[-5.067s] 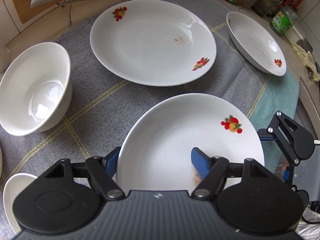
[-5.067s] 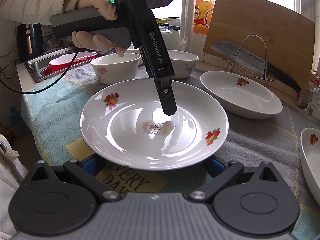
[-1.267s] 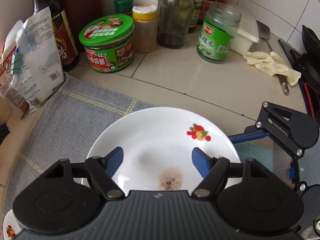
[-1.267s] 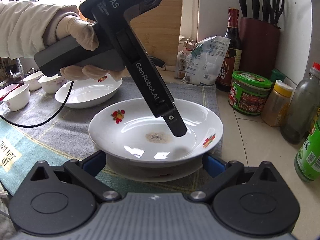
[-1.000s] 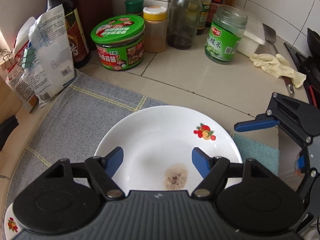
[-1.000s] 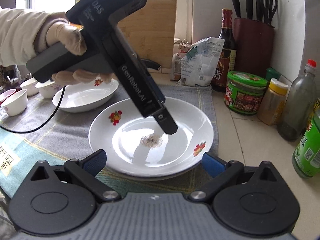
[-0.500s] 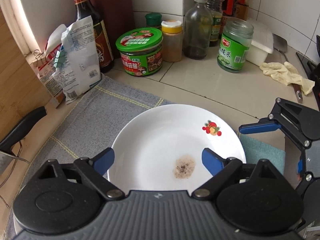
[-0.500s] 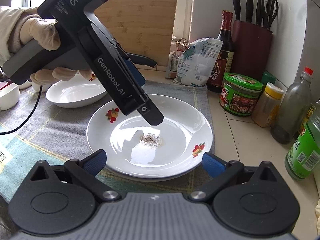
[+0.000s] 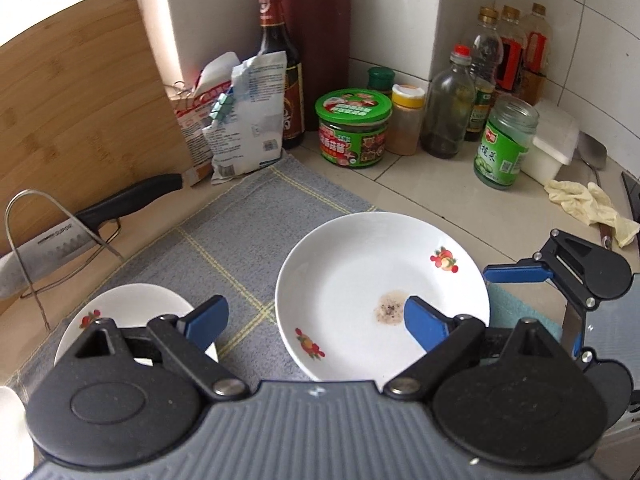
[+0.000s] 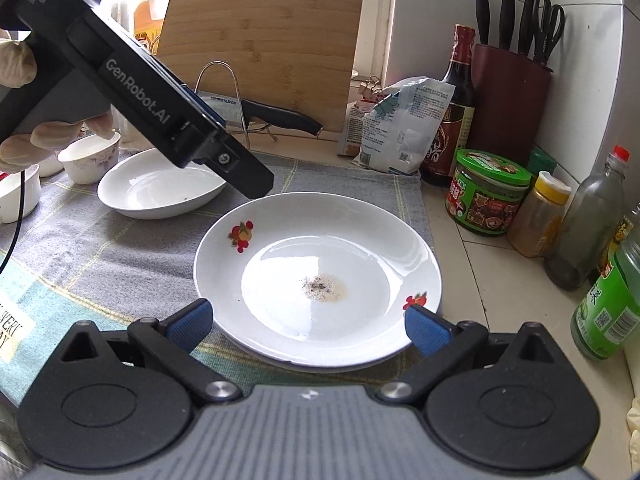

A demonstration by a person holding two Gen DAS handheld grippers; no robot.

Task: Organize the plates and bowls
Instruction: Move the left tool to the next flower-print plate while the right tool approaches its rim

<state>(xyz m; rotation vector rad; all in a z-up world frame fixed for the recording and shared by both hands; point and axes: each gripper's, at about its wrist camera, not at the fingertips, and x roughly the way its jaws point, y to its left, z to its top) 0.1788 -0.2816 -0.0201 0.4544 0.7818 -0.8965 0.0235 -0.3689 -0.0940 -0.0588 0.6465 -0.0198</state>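
A: Starting at the left of the right wrist view, what sits on the surface (image 10: 472,236)?

B: A few small bowls (image 10: 90,158) at the far left edge of the grey cloth (image 10: 120,248), then a deep plate (image 10: 160,188) by itself. Above it hangs the left gripper (image 10: 256,182), in a gloved hand (image 10: 24,120). In its own view its jaws are spread with nothing between them, and they have just been opening.

A: Why is it up there, empty?

B: My guess is it has let go of the stained plate (image 10: 318,276) and is clearing away, angled toward the deep plate, which looks like the next piece to gather.

A: And the stained plate?

B: It lies in the middle, near the cloth's right edge, nested on another plate whose rim peeks out underneath. Stacking like on like is likely the point: same fruit pattern, same shape.

A: The right gripper (image 10: 306,326)?

B: Jaws wide apart, one blue pad either side of the stack's near rim, neither visibly pressing. It seems posted there to steady the stack.

A: Farther right?

B: Bare tile with a green-lidded jar (image 10: 490,192) and bottles (image 10: 584,224), well apart from the plates.
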